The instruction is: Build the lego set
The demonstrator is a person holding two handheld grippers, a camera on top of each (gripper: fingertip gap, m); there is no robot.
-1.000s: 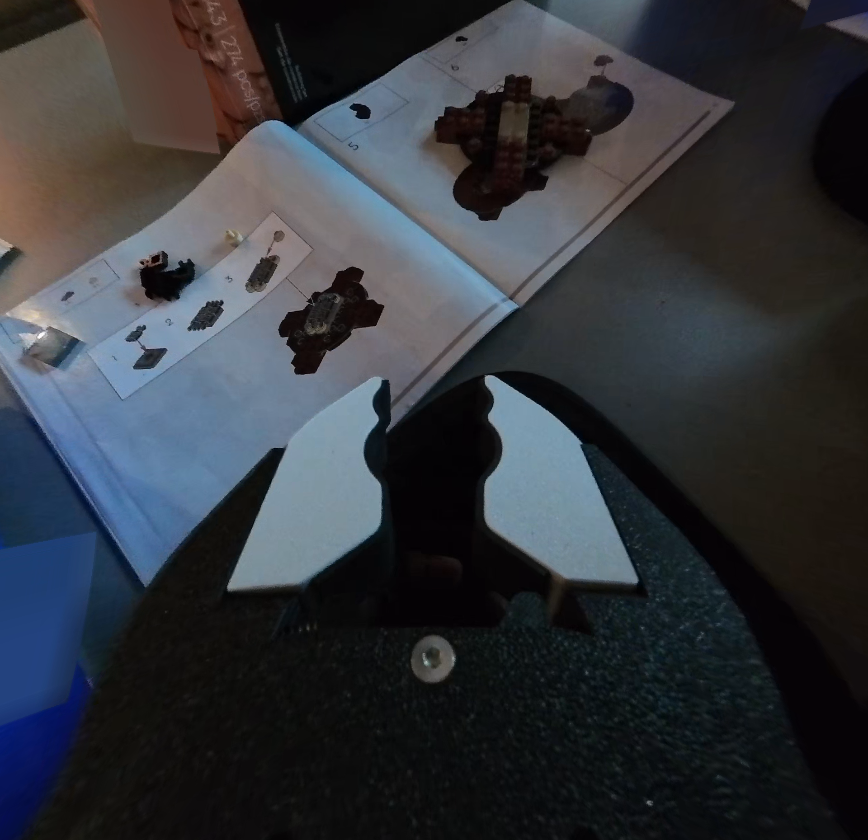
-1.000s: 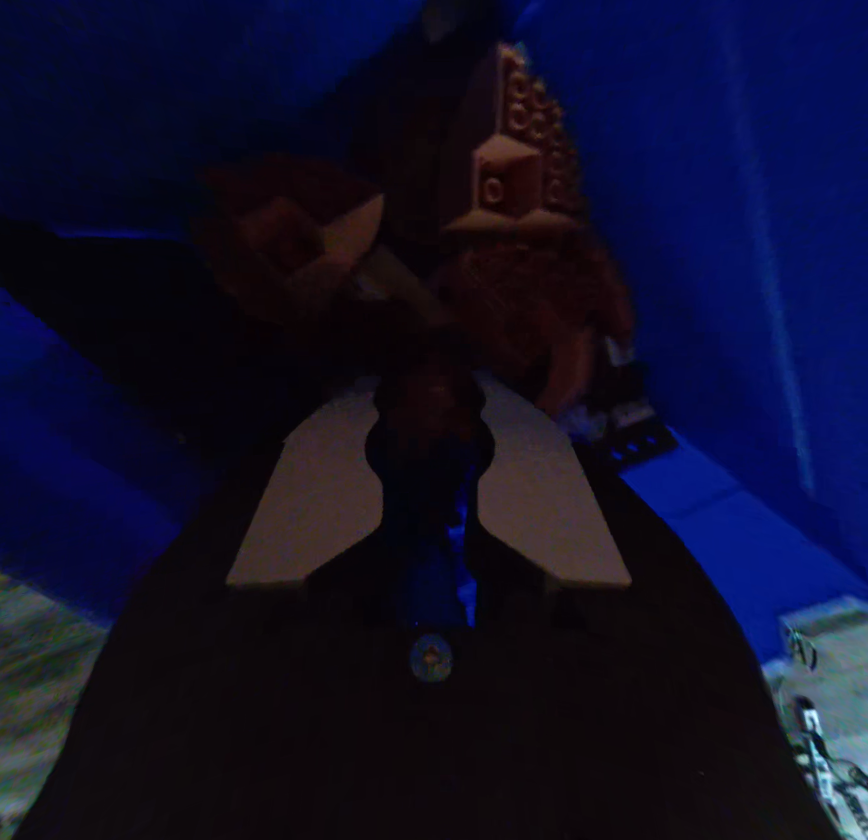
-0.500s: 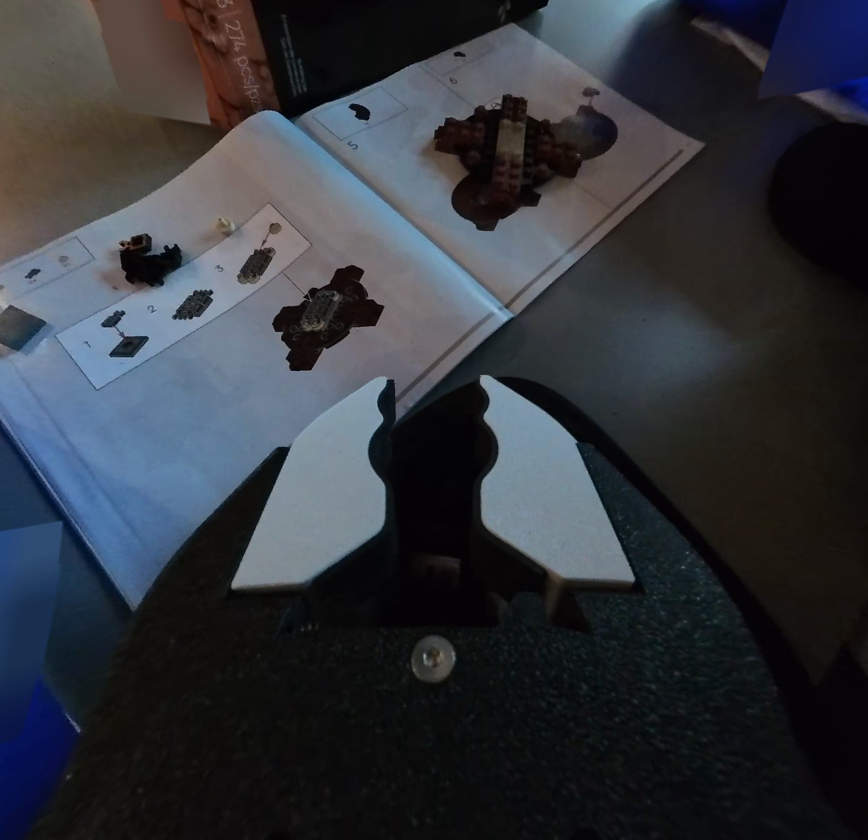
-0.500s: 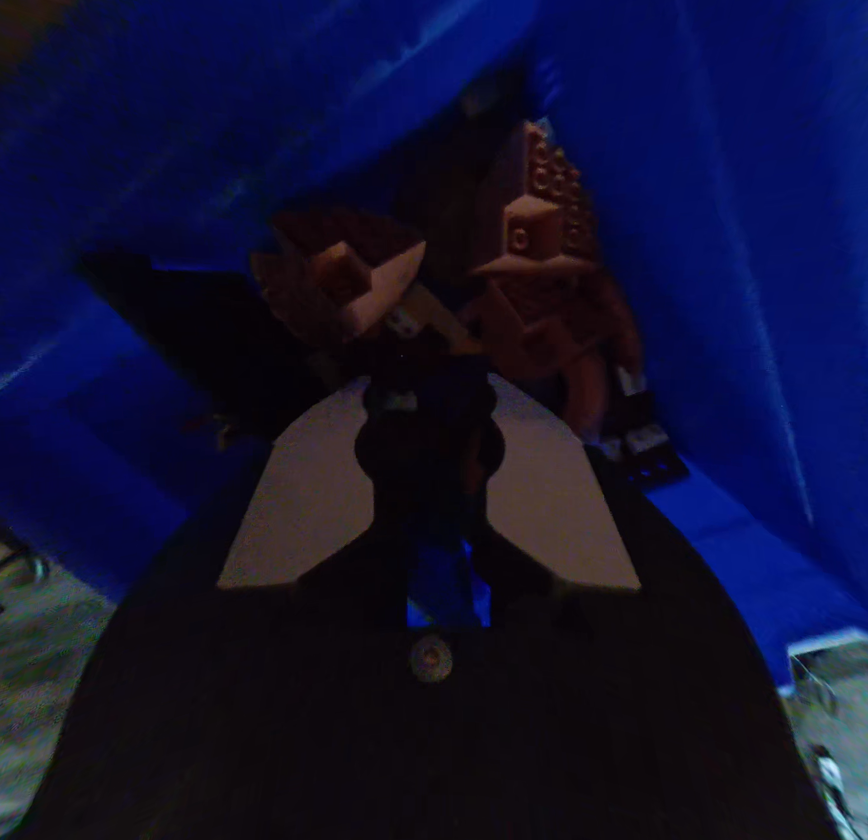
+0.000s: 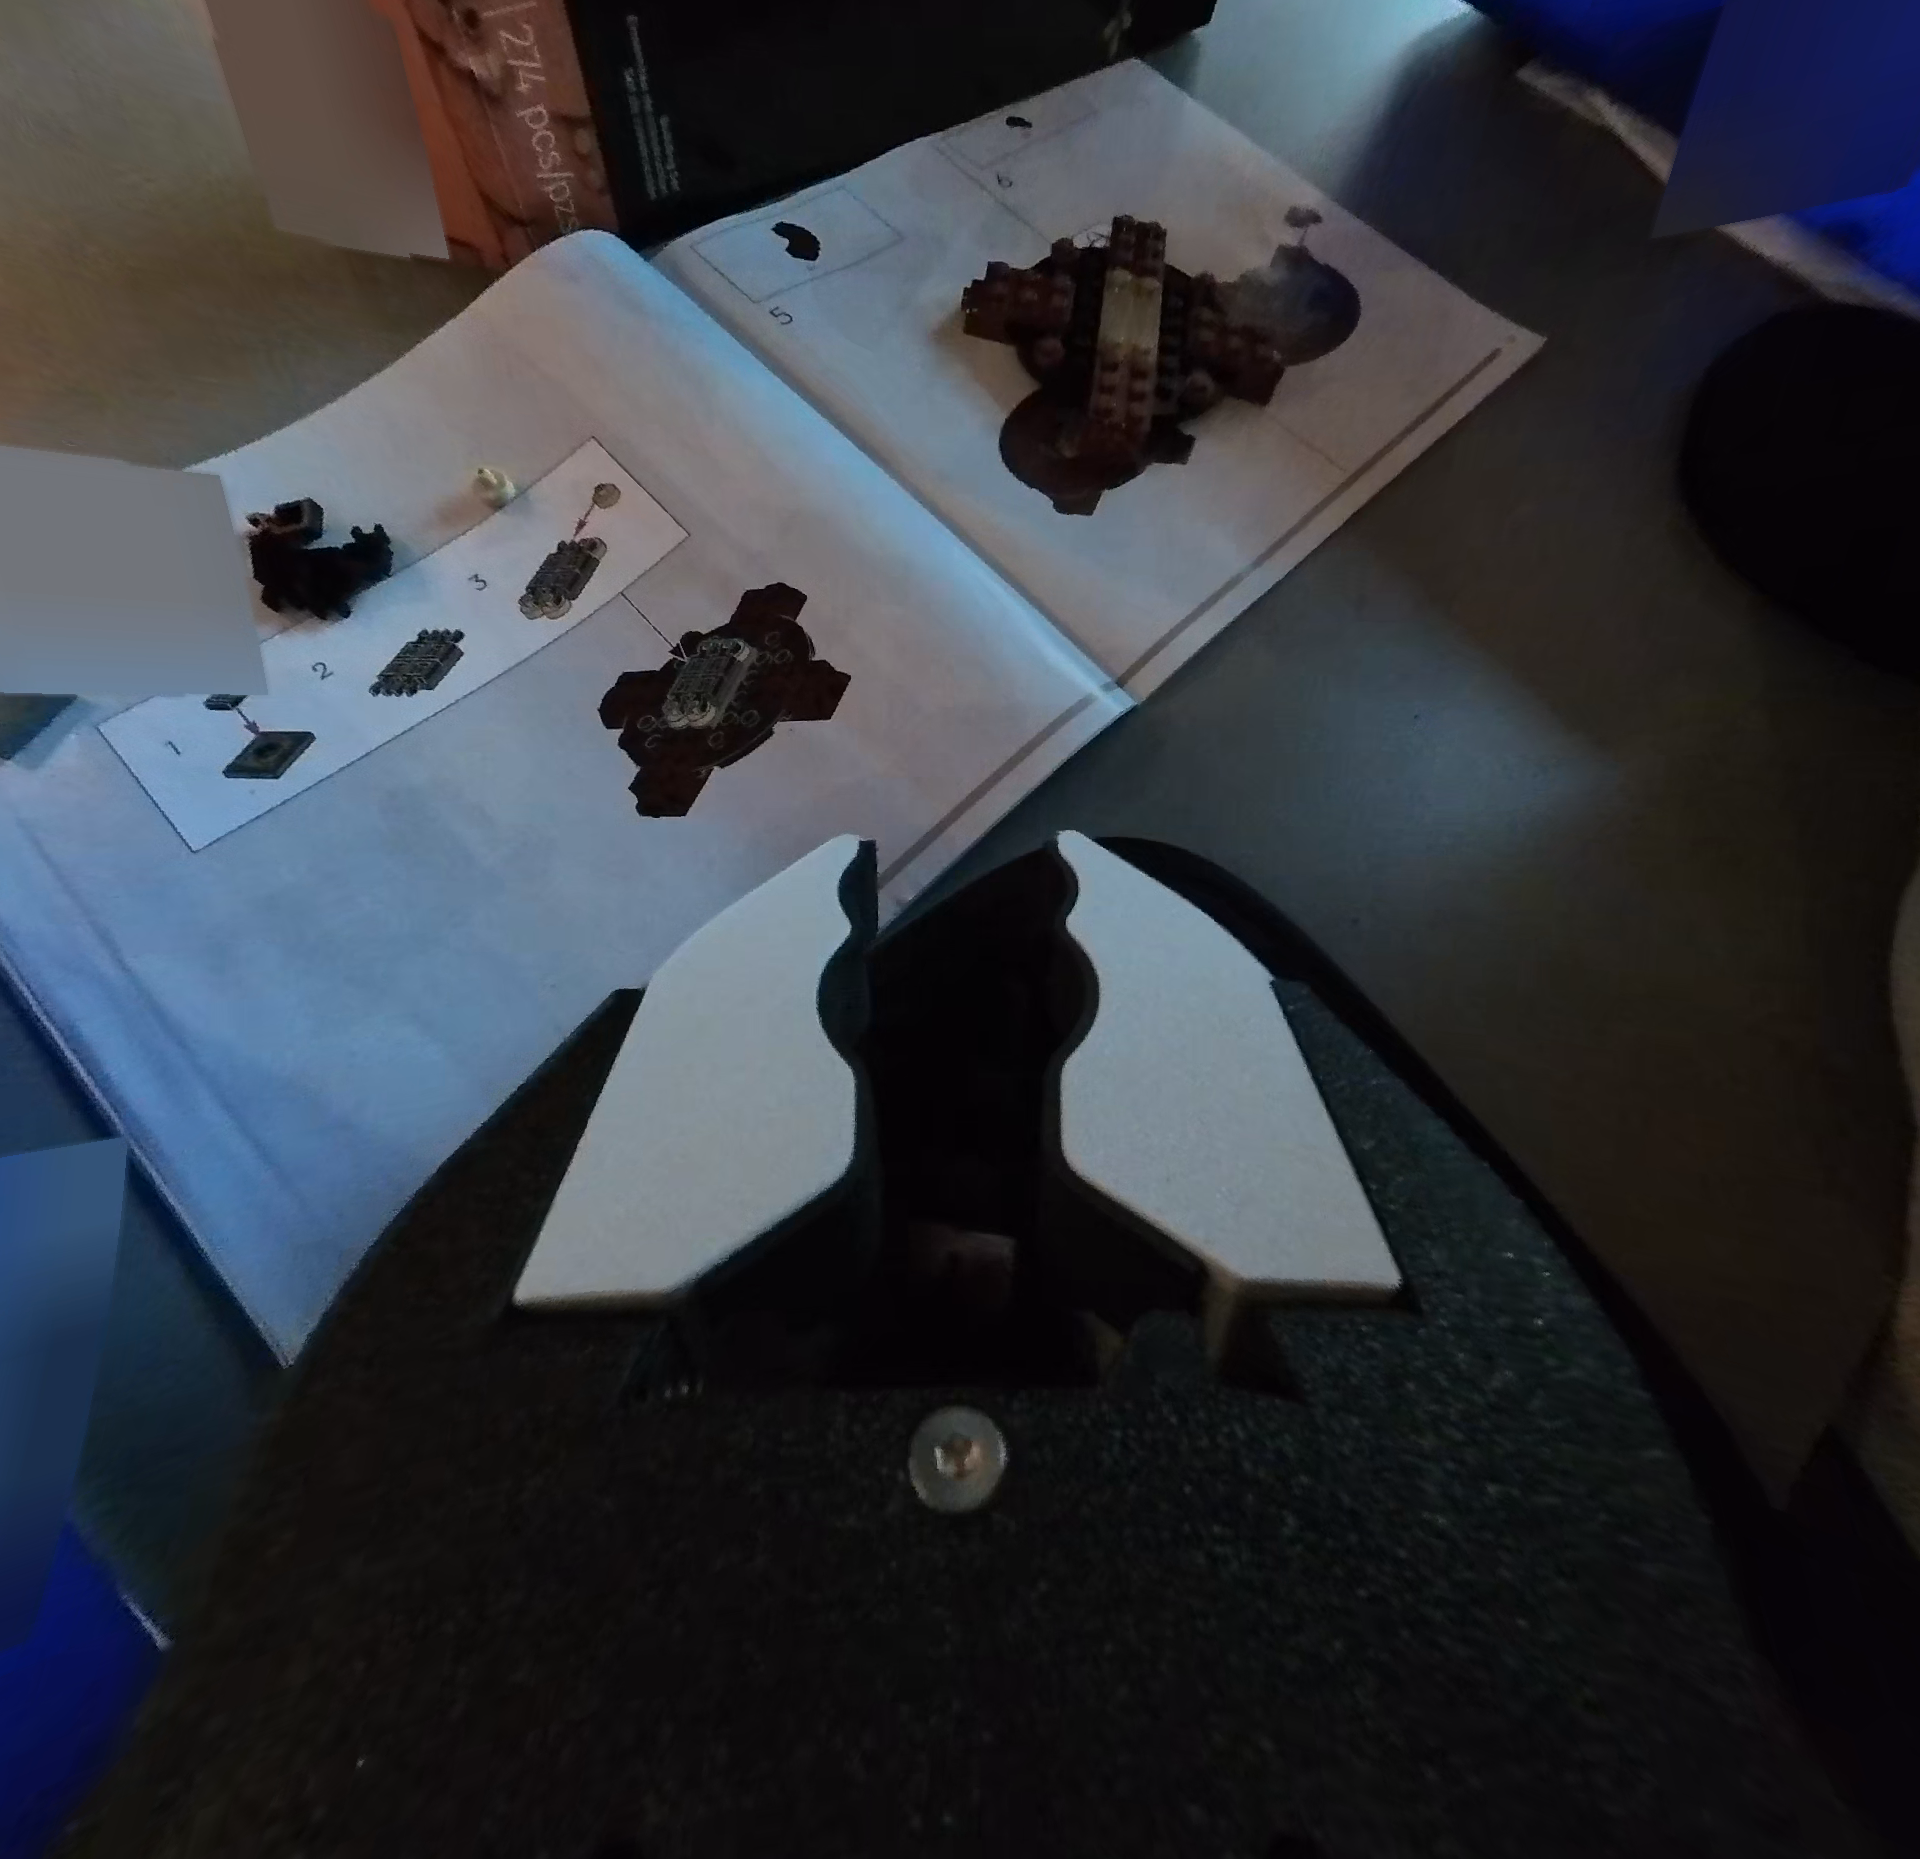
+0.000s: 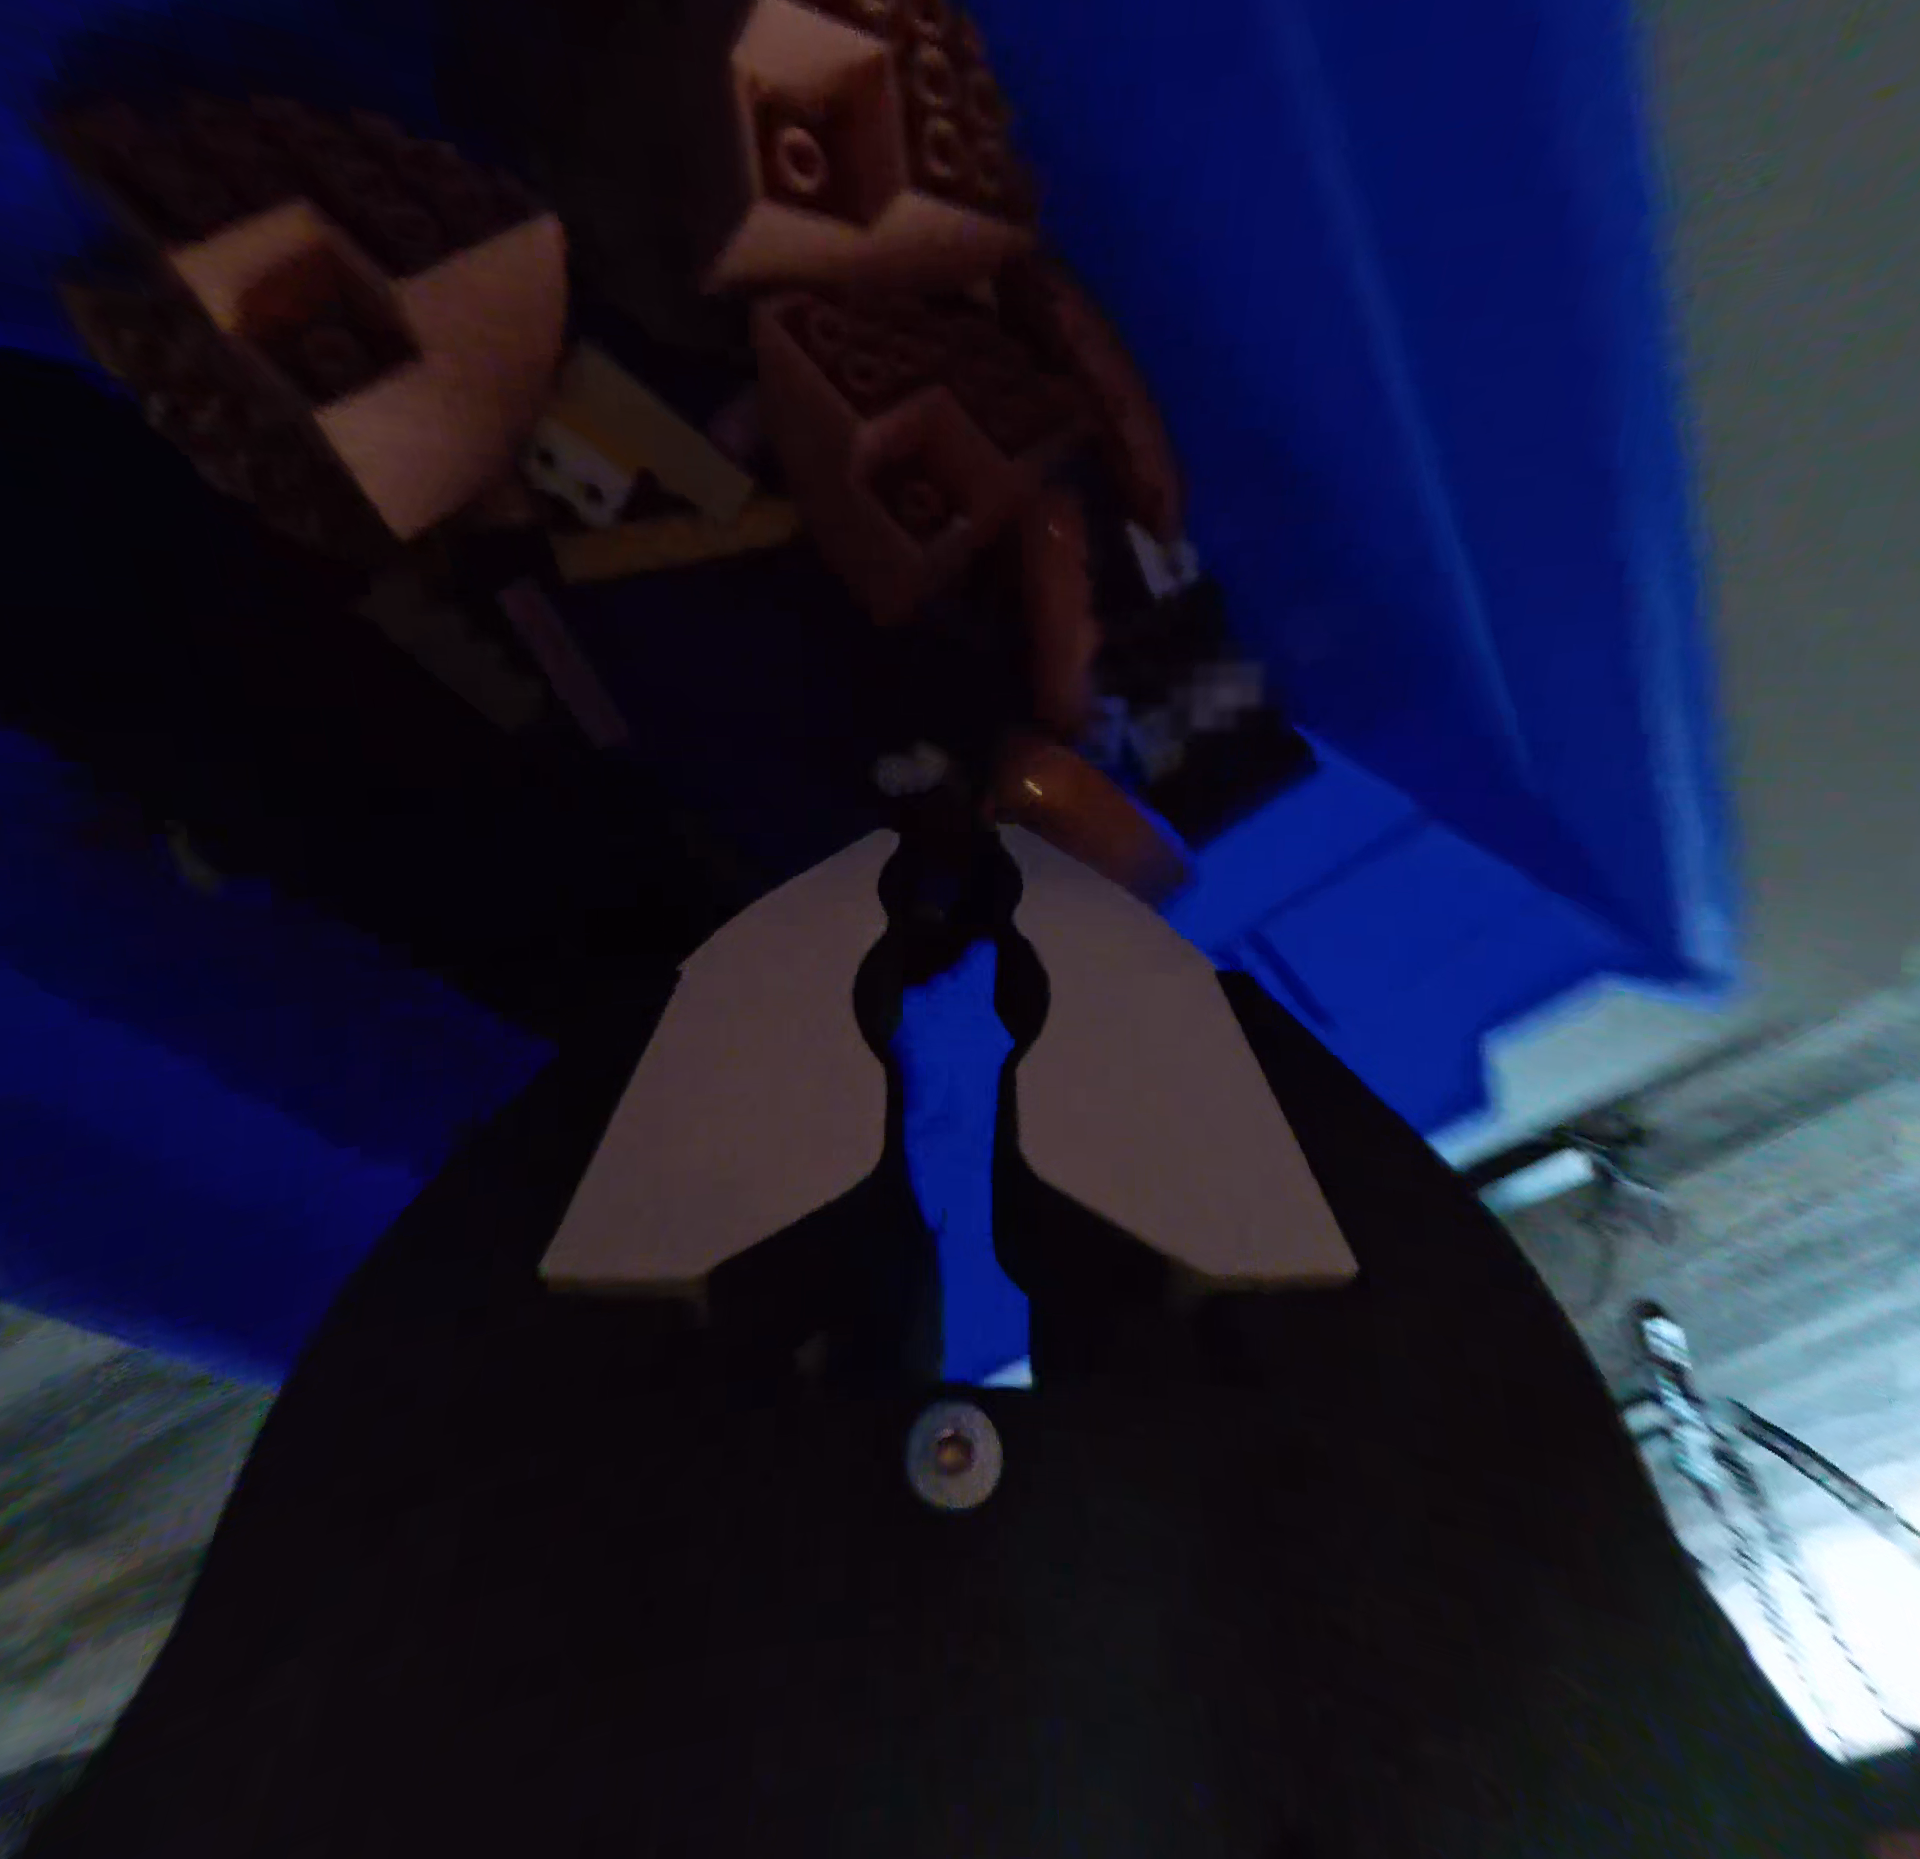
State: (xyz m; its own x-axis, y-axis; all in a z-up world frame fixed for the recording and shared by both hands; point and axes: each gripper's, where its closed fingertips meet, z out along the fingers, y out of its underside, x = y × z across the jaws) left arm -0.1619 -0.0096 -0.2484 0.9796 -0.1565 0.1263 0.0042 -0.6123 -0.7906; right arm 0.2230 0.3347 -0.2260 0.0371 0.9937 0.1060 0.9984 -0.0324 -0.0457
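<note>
Meanwhile the left gripper (image 5: 961,853) hovers with fingers parted above the instruction booklet (image 5: 416,978), while the right gripper (image 6: 945,853), fingers nearly closed among brown bricks (image 6: 883,355) in a blue bin (image 6: 1351,459), has an unclear grasp.

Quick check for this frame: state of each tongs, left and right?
Left tongs: open, nothing between the fingers, above the near edge of the instruction booklet.
Right tongs: nearly closed inside the blue bin; too dark to tell whether they hold anything.
</note>
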